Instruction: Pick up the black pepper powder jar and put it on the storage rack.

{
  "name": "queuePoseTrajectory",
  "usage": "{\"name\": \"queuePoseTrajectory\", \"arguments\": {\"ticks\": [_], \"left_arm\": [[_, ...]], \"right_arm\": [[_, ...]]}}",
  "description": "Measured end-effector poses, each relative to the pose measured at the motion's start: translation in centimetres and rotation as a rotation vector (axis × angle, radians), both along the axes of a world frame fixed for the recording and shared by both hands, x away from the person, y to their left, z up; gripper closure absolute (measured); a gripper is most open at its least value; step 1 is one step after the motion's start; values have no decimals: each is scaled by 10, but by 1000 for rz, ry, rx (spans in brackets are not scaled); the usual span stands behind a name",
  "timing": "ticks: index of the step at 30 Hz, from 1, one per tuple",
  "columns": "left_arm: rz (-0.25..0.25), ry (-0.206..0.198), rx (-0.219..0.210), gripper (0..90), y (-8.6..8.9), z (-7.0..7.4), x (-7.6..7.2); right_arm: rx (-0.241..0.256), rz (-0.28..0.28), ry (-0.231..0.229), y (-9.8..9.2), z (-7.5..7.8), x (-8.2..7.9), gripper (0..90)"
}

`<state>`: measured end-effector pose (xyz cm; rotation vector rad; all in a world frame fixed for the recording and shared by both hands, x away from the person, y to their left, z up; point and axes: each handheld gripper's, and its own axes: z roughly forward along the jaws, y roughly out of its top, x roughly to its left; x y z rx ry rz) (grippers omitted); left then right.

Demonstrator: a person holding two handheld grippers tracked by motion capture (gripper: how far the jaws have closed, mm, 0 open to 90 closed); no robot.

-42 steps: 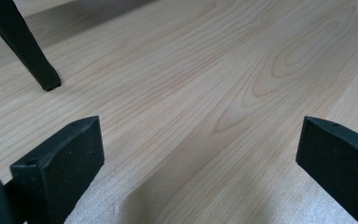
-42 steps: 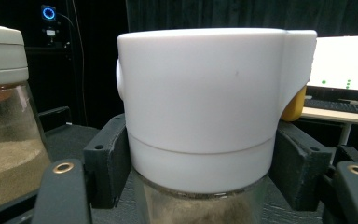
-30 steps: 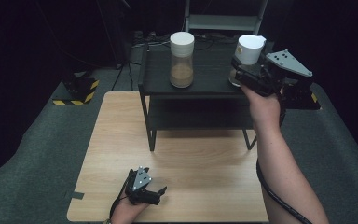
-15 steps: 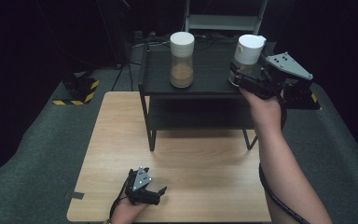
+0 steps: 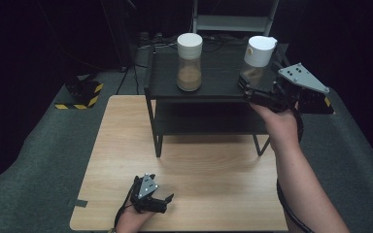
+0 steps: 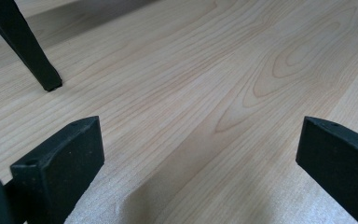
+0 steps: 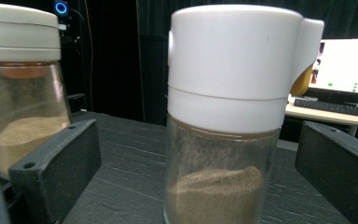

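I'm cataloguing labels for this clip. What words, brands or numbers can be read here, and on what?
None can be read.
The jar with the white cap between the right gripper jaws is unlabelled glass.
The second jar also bears no label.
The monitor behind shows coloured marks too small and blurred to read.
The yellow-and-black striped block carries stripes, no text.

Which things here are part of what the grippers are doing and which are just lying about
In use:
right gripper, open around the jar
white-capped spice jar between its jaws
black shelf it stands on

Lying about:
second jar, left on the shelf
left gripper, open, low over the wooden table
yellow-black striped block on the floor
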<state>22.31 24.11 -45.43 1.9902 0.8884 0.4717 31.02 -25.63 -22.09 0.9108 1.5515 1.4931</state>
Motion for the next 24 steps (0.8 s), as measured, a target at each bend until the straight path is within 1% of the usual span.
{"name": "queuePoseTrajectory", "arguments": {"ticks": [5, 13, 15, 16, 18, 24], "left_arm": [[-6, -2, 5, 12, 0, 0, 0], [-6, -2, 2, 12, 1, 0, 0], [-6, -2, 3, 12, 0, 0, 0], [-6, -3, 3, 12, 0, 0, 0], [-6, -5, 5, 12, 0, 0, 0], [-9, -5, 7, 12, 0, 0, 0]], "right_arm": [[-2, 9, -11, -1, -2, -7, 0], [-12, 32, -41, -5, -10, -22, 0], [-11, 34, -41, -6, -11, -23, 0], [-15, 38, -47, -7, -12, -28, 0], [-14, 41, -51, -8, -14, -29, 0], [-14, 49, -59, -17, -21, -44, 0]]}}
